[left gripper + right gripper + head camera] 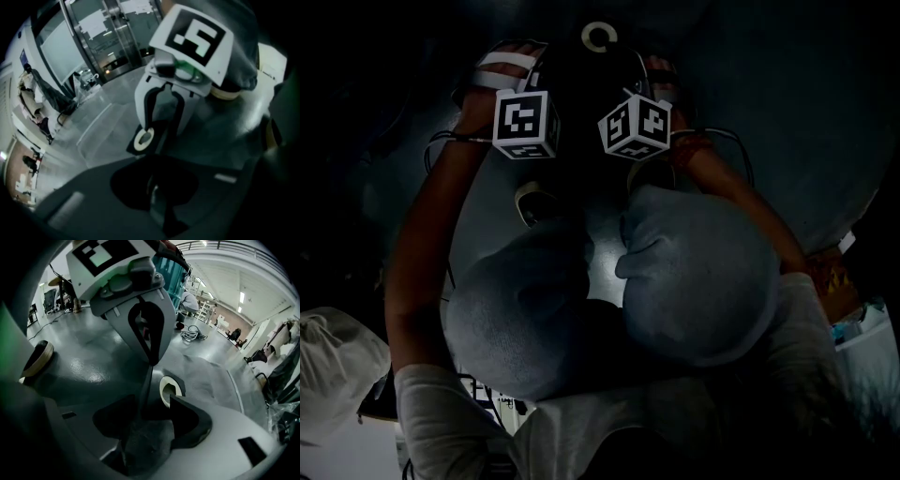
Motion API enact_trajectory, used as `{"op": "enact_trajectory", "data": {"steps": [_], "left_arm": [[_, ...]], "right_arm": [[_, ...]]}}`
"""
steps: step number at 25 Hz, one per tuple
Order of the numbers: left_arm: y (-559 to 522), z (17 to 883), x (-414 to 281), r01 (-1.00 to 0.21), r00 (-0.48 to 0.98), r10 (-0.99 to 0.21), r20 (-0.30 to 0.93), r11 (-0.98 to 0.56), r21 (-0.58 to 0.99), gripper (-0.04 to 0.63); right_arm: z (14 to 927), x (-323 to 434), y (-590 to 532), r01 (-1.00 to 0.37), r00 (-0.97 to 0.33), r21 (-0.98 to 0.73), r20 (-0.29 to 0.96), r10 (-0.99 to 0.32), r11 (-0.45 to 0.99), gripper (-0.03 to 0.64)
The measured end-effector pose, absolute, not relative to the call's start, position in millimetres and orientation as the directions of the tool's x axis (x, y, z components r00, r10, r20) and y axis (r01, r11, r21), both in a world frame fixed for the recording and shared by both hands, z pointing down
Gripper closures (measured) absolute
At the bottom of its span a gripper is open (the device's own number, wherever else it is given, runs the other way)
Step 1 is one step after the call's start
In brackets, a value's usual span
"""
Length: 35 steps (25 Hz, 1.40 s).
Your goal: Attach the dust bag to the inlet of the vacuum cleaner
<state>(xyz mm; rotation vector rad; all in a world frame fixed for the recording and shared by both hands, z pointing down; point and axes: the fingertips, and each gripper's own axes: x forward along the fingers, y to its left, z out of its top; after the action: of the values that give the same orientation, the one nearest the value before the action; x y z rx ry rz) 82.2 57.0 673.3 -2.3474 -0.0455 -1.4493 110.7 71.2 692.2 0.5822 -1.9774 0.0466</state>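
The dust bag is grey cloth (211,376) with a dark collar plate and a white ring opening (168,390), also seen in the left gripper view as the ring (143,139). It lies on the floor in front of my knees. My left gripper (143,399) has its fingers drawn to a thin point and is shut on the bag beside the ring. My right gripper (161,136) stands open, its fingers astride the collar plate, with grey cloth between its own jaws. In the dark head view only the left marker cube (525,124) and right marker cube (636,124) show. I see no vacuum cleaner.
My shoes (534,202) and grey-trousered knees (694,272) crowd the bag. A white ring (598,36) lies beyond the grippers. Glossy grey floor (89,366) spreads around. A coiled hose (190,333) and distant people lie beyond; glass doors (108,33) stand behind.
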Motion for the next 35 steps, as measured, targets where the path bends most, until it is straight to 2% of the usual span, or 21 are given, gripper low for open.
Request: {"op": "enact_trajectory", "data": {"steps": [5, 9, 11, 17, 21, 23, 26, 30, 35], "left_arm": [[42, 642, 87, 0.169, 0.497, -0.154, 0.854, -0.948, -0.27, 0.583], [31, 614, 91, 0.148, 0.507, -0.165, 0.846, -0.95, -0.274, 0.583], [26, 600, 91, 0.123, 0.515, -0.181, 0.838, -0.952, -0.282, 0.583], [16, 548, 89, 0.075, 0.525, -0.196, 0.828, -0.959, -0.275, 0.557], [11, 507, 85, 0.041, 0.524, -0.208, 0.826, -0.962, -0.269, 0.483], [7, 486, 83, 0.019, 0.53, -0.229, 0.817, -0.959, -0.281, 0.472], [3, 453, 79, -0.016, 0.556, -0.251, 0.793, -0.957, -0.291, 0.472], [-4, 436, 68, -0.021, 0.498, -0.317, 0.808, -0.935, -0.354, 0.469], [14, 414, 57, -0.035, 0.474, -0.29, 0.831, -0.95, -0.312, 0.469]], "right_arm": [[681, 111, 56, -0.392, -0.292, 0.336, 0.837, -0.462, 0.856, 0.407], [657, 116, 40, -0.425, -0.297, 0.34, 0.823, -0.484, 0.839, 0.55], [645, 116, 33, -0.427, -0.31, 0.324, 0.824, -0.474, 0.844, 0.578], [592, 117, 22, -0.364, -0.375, 0.185, 0.868, -0.325, 0.913, 0.581], [547, 118, 12, -0.275, -0.397, 0.118, 0.89, -0.225, 0.954, 0.582], [528, 118, 5, -0.219, -0.395, 0.118, 0.897, -0.199, 0.969, 0.583], [507, 115, 1, -0.177, -0.383, 0.116, 0.907, -0.177, 0.977, 0.583], [479, 99, 4, -0.087, -0.403, 0.096, 0.907, -0.123, 0.992, 0.583], [444, 85, 15, -0.026, -0.419, 0.075, 0.905, -0.078, 0.997, 0.583]]}}
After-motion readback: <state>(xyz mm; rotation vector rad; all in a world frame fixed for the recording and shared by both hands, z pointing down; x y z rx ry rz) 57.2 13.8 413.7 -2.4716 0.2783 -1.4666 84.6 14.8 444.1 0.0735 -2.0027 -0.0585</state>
